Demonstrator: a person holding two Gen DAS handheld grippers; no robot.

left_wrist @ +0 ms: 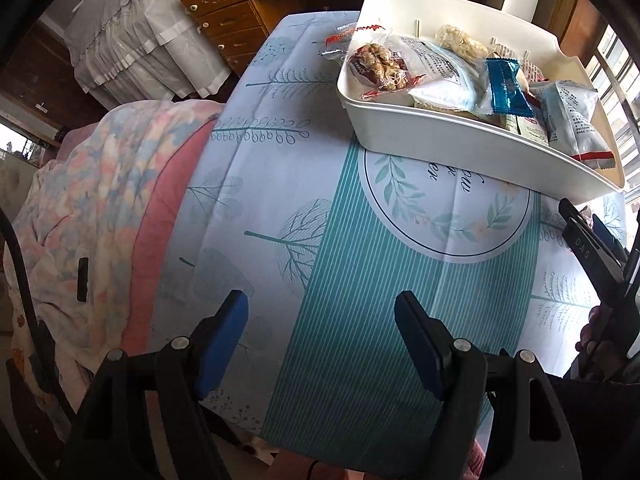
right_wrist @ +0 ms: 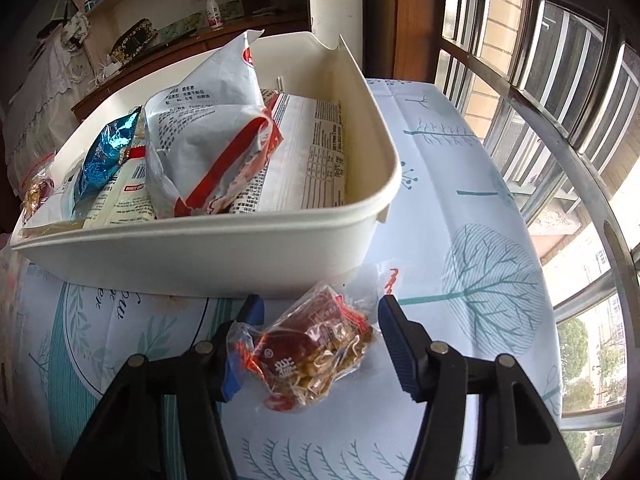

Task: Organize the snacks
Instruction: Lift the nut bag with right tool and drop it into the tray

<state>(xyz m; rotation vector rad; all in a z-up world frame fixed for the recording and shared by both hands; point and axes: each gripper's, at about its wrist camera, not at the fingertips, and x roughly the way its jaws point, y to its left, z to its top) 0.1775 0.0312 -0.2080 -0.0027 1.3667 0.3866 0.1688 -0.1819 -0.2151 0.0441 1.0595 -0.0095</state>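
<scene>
A white bin (left_wrist: 460, 136) stands on the tablecloth and holds several snack packets. Among them are a walnut-date packet (left_wrist: 380, 66) and a blue foil packet (left_wrist: 506, 88). In the right wrist view the same bin (right_wrist: 200, 248) shows a big white-and-red bag (right_wrist: 216, 136). In front of it, on the cloth, lies a clear-wrapped date-and-nut packet (right_wrist: 316, 348). My right gripper (right_wrist: 320, 302) is open with that packet between its blue pads; the wrapper's edge brushes the left pad. My left gripper (left_wrist: 320, 298) is open over bare cloth, nothing between its fingers.
The table wears a teal and white tree-print cloth (left_wrist: 312, 184). A pastel blanket (left_wrist: 92, 208) is heaped at its left edge, with a wooden dresser (left_wrist: 240, 12) behind. Window bars (right_wrist: 560, 120) run close along the table's right side.
</scene>
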